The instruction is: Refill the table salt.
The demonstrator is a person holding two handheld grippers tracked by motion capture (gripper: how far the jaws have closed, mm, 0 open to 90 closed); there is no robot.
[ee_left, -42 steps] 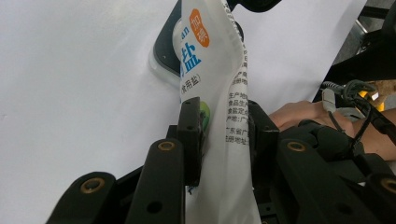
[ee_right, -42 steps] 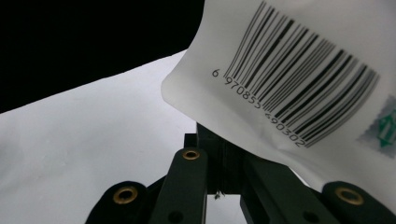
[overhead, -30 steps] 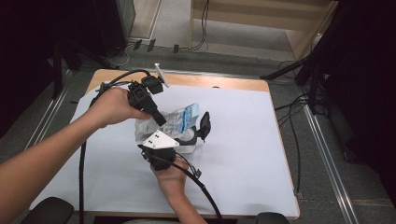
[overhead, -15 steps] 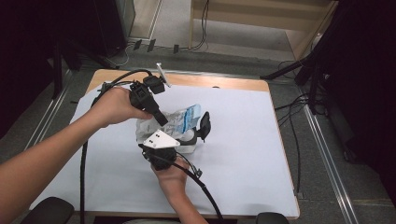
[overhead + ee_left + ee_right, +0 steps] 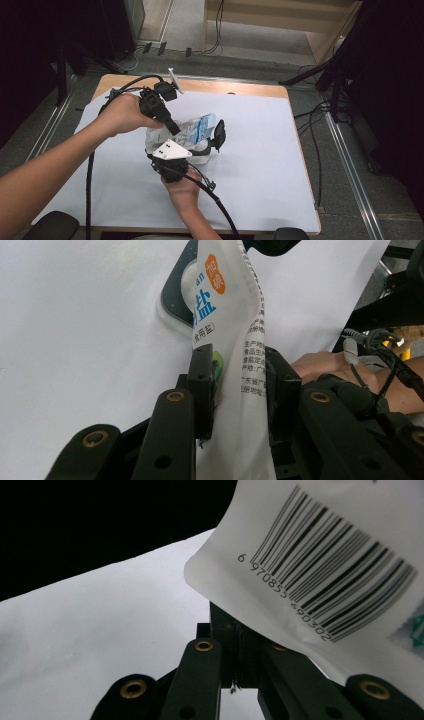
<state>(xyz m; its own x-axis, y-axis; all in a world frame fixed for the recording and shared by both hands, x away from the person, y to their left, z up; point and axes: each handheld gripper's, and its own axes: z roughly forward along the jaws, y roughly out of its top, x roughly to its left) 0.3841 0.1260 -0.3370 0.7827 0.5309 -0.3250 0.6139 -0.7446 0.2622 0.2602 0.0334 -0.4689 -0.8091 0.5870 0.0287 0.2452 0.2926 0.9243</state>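
The table (image 5: 280, 165) was covered by a white sheet (image 5: 260, 145), and the work took place near its centre.

The salt bag (image 5: 192, 131), a white plastic pouch with blue and orange print, lay on the sheet between the two grippers, partly lifted at its near and left edges. In the left gripper view the salt bag (image 5: 235, 340) ran upright between the black jaws, its printed face turned toward the left jaw. In the right gripper view a corner of the salt bag (image 5: 325, 565) with its barcode hung over the jaws.

The left gripper (image 5: 172, 129) came down on the bag from the left, held in the person's left hand (image 5: 125, 112). Its jaws were closed onto the bag film from both sides.

The right gripper (image 5: 200, 150) lay low at the near edge of the bag, held by the right hand (image 5: 182, 187), with its grey plate (image 5: 171, 150) on top. In its own view the jaws stood pressed together with no gap; whether bag film was caught between them could not be determined, because the barcode corner covered the tips.

A black cable (image 5: 90, 165) trailed from the left gripper toward the near table edge.
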